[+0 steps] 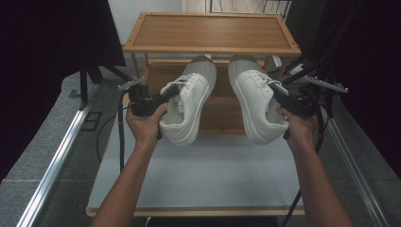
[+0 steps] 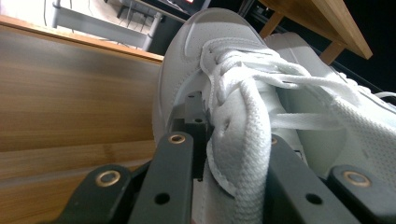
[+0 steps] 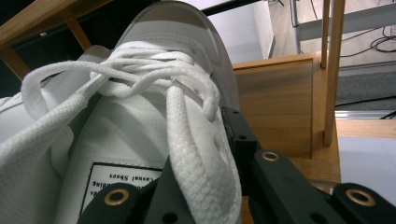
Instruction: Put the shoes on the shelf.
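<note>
Two white lace-up sneakers with grey toe caps hang side by side in the air, toes pointing away toward a wooden shoe rack. My left gripper (image 1: 169,91) is shut on the left sneaker (image 1: 191,101) at its outer side wall by the laces. In the left gripper view the jaws (image 2: 233,156) clamp the eyelet flap of that sneaker (image 2: 210,56). My right gripper (image 1: 277,96) is shut on the right sneaker (image 1: 254,99) in the same way. The right gripper view has its jaws (image 3: 205,175) pinching the laced edge of that sneaker (image 3: 154,98).
The wooden rack has a top shelf (image 1: 213,30) and a lower shelf (image 1: 222,116) just behind the sneakers. A white tabletop (image 1: 198,175) lies below the hands. Dark curtains, stands and cables flank both sides, and metal rails run along the floor.
</note>
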